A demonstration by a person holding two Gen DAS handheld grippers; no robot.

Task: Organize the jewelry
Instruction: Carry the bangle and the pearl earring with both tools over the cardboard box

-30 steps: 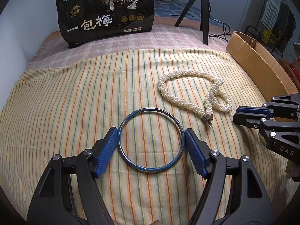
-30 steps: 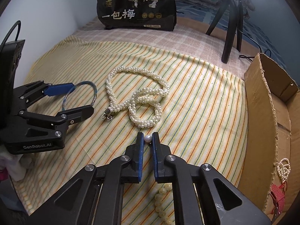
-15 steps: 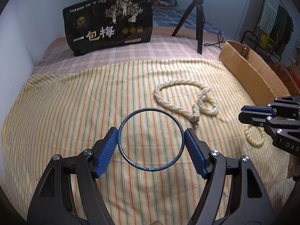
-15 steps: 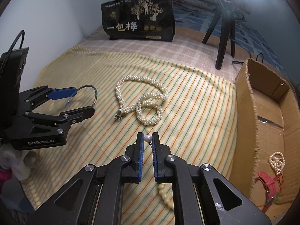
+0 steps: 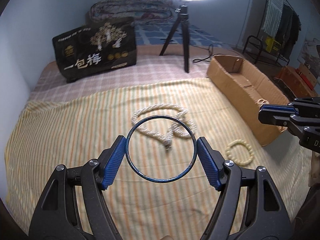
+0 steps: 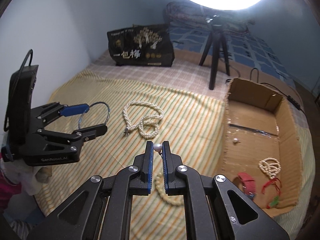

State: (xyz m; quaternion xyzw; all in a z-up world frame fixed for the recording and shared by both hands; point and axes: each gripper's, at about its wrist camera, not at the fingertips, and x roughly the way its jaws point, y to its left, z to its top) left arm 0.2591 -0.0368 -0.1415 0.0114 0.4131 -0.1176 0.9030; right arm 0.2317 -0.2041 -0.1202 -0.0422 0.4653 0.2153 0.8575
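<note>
My left gripper (image 5: 161, 150) is shut on a thin blue bangle (image 5: 144, 175) and holds it in the air above the striped cloth; it also shows in the right wrist view (image 6: 96, 117). My right gripper (image 6: 157, 147) is shut on a single white pearl earring (image 6: 157, 147), held above the cloth; it shows in the left wrist view (image 5: 266, 116). A white pearl necklace (image 6: 143, 120) lies coiled on the cloth. A cream bead bracelet (image 5: 240, 154) lies near the cardboard box (image 6: 224, 124).
The open box holds a pearl piece (image 6: 269, 165), a red band (image 6: 247, 182), a red cord (image 6: 272, 186) and a small pearl (image 6: 235, 140). A black printed bag (image 5: 96, 50) and a tripod (image 5: 180, 38) with a ring light stand at the back.
Both grippers have risen well above the cloth, each keeping its hold. The bangle left the cloth. The box interior has come into the right wrist view.
</note>
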